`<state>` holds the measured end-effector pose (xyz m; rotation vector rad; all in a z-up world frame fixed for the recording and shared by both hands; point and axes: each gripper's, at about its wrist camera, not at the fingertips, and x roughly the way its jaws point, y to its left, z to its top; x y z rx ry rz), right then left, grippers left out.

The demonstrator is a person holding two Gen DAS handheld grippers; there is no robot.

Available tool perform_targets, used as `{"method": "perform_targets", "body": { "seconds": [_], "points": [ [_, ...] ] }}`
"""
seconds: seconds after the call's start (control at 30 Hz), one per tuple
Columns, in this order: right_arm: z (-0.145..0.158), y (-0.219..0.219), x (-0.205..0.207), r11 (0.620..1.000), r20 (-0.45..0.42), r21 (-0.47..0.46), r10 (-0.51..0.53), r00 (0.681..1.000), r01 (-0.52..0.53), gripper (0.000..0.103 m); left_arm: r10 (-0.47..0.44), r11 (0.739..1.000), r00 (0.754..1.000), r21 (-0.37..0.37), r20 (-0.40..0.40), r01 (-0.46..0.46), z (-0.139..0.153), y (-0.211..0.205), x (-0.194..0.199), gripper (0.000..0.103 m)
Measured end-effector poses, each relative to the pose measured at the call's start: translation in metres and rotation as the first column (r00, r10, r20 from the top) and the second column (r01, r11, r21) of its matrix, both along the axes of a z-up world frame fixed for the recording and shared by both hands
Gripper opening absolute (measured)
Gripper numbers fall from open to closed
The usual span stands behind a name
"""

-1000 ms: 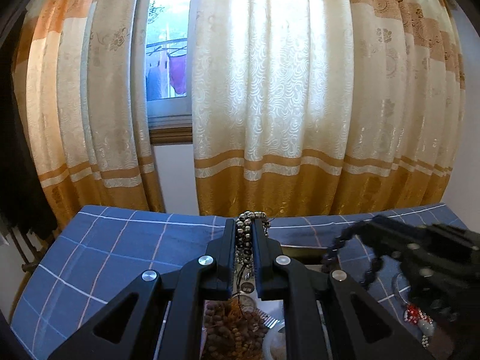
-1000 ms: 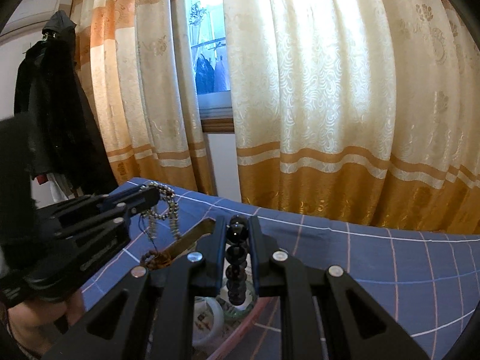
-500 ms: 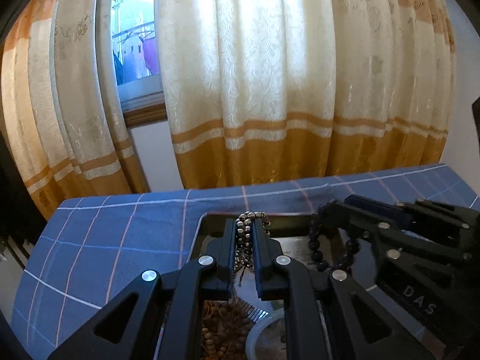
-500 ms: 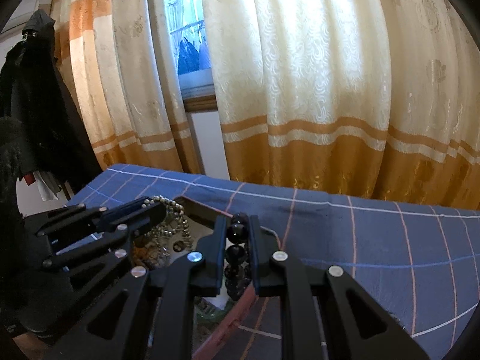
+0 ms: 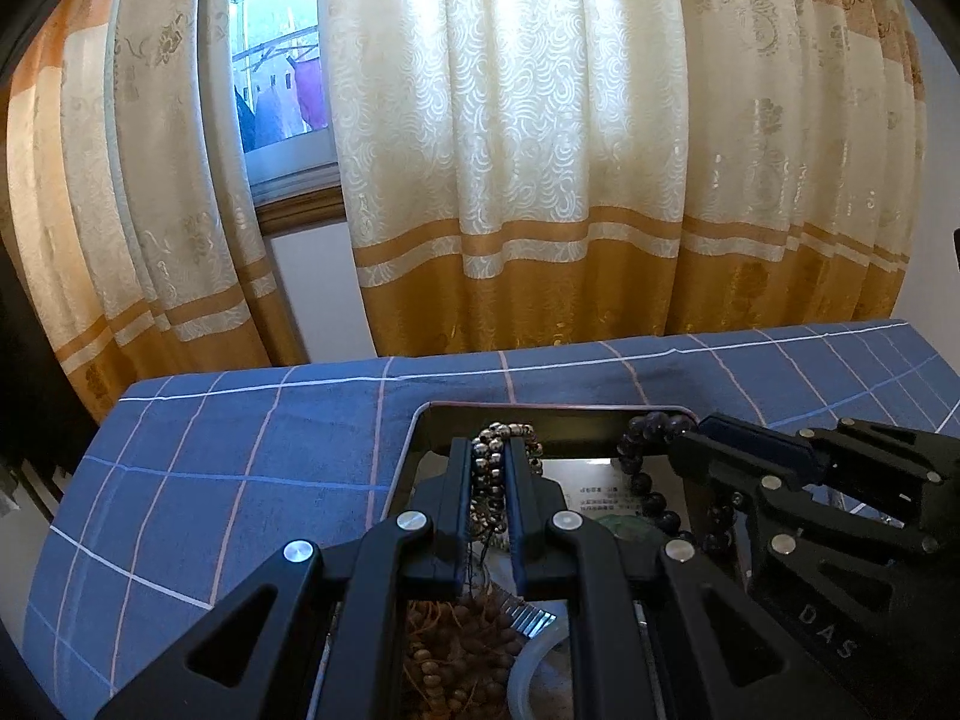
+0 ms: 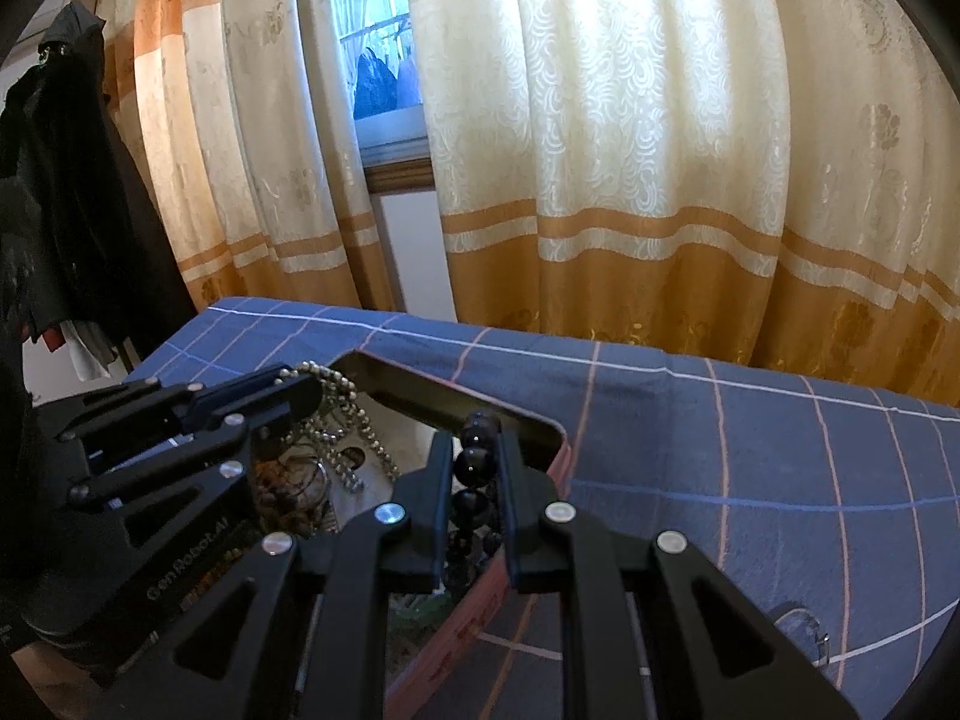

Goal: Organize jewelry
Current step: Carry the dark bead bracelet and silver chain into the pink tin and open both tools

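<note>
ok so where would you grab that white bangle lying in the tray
Probably pinch across the band of the white bangle from above, one finger inside the ring and one outside, since it seems to lie flat in the tray. Take the arc away from the brown beads beside it.

Left gripper (image 5: 487,456), fingers closed together and pointing forward, clamps a silver bead chain (image 5: 487,480) between its pads. Right gripper (image 6: 474,450), just beside it and likewise closed, grips a dark bead bracelet (image 6: 474,465). Both grippers are angled slightly downward, their tips level and converging toward each other.
</note>
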<state>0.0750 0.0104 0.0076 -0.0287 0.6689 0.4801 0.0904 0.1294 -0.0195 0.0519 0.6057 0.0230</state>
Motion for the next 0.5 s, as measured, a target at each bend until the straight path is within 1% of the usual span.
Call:
{"method": "perform_targets", "body": {
  "seconds": [0.37,0.47,0.5],
  "points": [
    [-0.0016,0.0,0.0003,1.0,-0.003,0.0,0.0,1.0,0.0,0.017,-0.006,1.0,1.0,-0.012,-0.028,0.005,-0.0016,0.0011,0.0031,0.011],
    [-0.0039,-0.001,0.0021,1.0,-0.013,0.005,0.003,1.0,-0.003,0.018,-0.003,1.0,0.999,-0.014,-0.034,0.003,-0.0025,0.0022,0.0028,0.011],
    [-0.0049,-0.0015,0.0028,1.0,-0.019,0.004,0.004,1.0,-0.004,0.021,-0.002,1.0,0.999,-0.015,-0.035,0.002,-0.0025,0.0037,0.0033,0.012]
  ]
}}
